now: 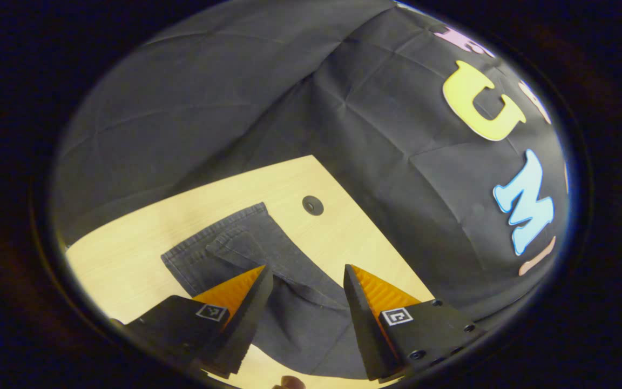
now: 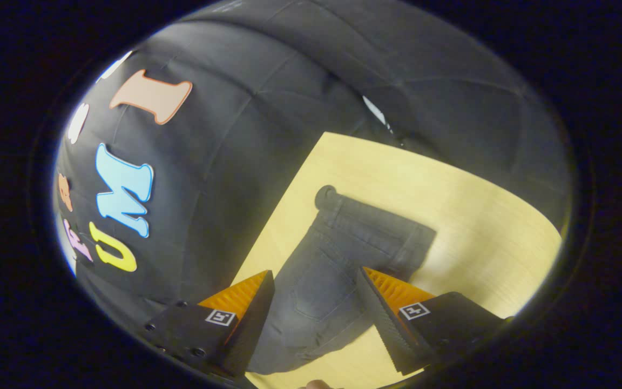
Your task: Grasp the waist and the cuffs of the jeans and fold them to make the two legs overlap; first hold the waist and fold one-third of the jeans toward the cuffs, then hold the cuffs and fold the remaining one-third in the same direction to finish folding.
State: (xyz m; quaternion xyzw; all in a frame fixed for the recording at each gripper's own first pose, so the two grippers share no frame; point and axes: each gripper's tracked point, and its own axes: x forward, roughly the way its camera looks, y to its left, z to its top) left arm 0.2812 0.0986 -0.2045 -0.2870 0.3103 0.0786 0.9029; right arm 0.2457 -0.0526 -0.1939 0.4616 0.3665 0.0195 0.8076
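Dark jeans (image 1: 246, 254) lie beside a table hole (image 1: 312, 205) in the left gripper view.

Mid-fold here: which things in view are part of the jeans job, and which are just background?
Job:
jeans, lying on the table
left gripper, open above them
right gripper, open above them

Background:
wooden table
round hole in the tabletop
black cloth wall

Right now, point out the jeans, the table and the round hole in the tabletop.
jeans (image 1: 235, 246): left gripper view, on the back pocket near the waistband.
table (image 1: 127, 259): left gripper view, bare wood beside the waist.
round hole (image 1: 312, 205): left gripper view, its dark middle, just beyond the jeans.
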